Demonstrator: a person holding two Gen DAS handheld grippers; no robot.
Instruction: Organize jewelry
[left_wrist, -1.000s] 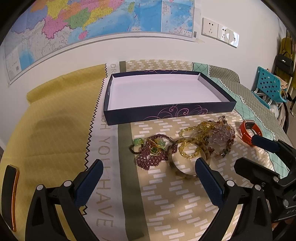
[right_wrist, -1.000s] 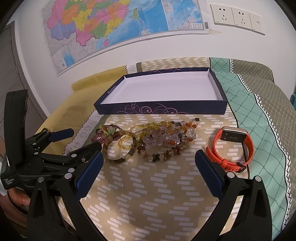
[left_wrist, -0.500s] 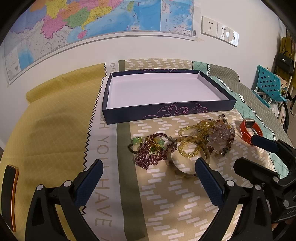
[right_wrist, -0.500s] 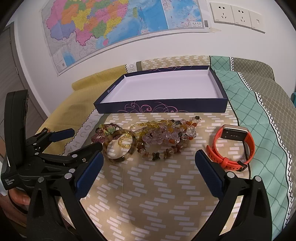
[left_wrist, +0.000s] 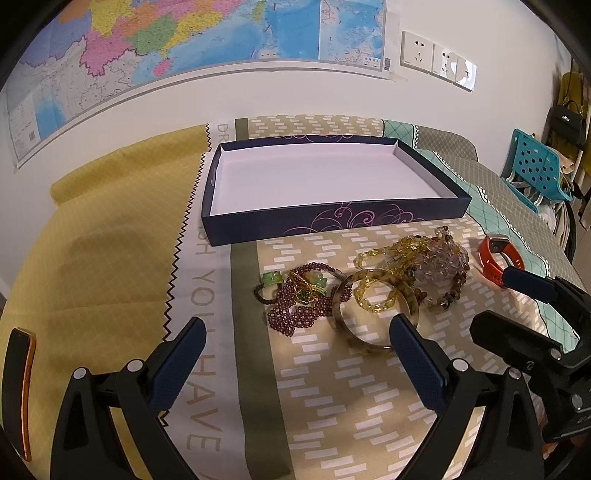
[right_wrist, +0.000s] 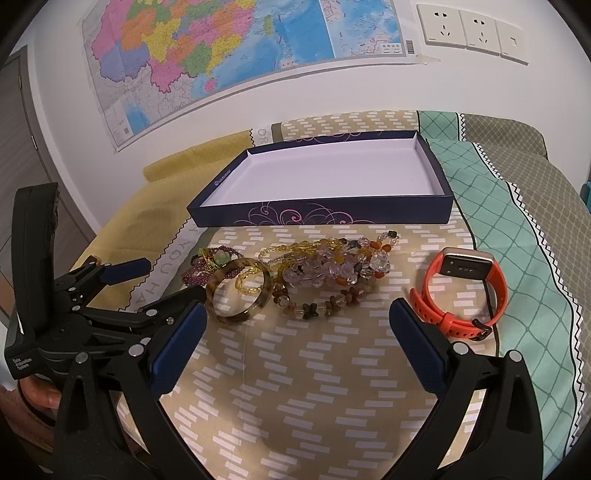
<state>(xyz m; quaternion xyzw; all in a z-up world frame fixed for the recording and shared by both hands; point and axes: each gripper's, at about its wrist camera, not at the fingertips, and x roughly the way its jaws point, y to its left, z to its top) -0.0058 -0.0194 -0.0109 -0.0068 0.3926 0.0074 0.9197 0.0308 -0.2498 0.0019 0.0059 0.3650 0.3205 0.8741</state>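
Left wrist: left tongs (left_wrist: 295, 360) spread, empty. Jewelry pile (left_wrist: 362, 284) at 12 o'clock, tangled; bangle (left_wrist: 376, 314) overlaps yellow beads (left_wrist: 373, 295). Risk: lifting one drags neighbours.

Right wrist: right tongs (right_wrist: 297, 349) spread, empty. Orange watch (right_wrist: 461, 291) at 1 o'clock, apart. Box (right_wrist: 325, 184) at 12 o'clock, empty; strands could snag wall.

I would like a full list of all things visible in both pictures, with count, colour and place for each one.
box: 1, dark blue with white inside, nothing in it, behind the jewelry
bangle: 1, mottled brown, left part of the pile
dark red bead bracelet: 1, left of the bangle
yellow bead strand: 1, lying across the bangle
mixed bead bracelets: several, clear, amber, brown, middle of the pile
watch: 1, orange strap, right of the pile
bedspread: 1, patterned tan, yellow, teal
map: 1, multicoloured, on the wall
sockets: 3, white, on the wall
left gripper: black, blue pads, open
right gripper: black, blue pads, open
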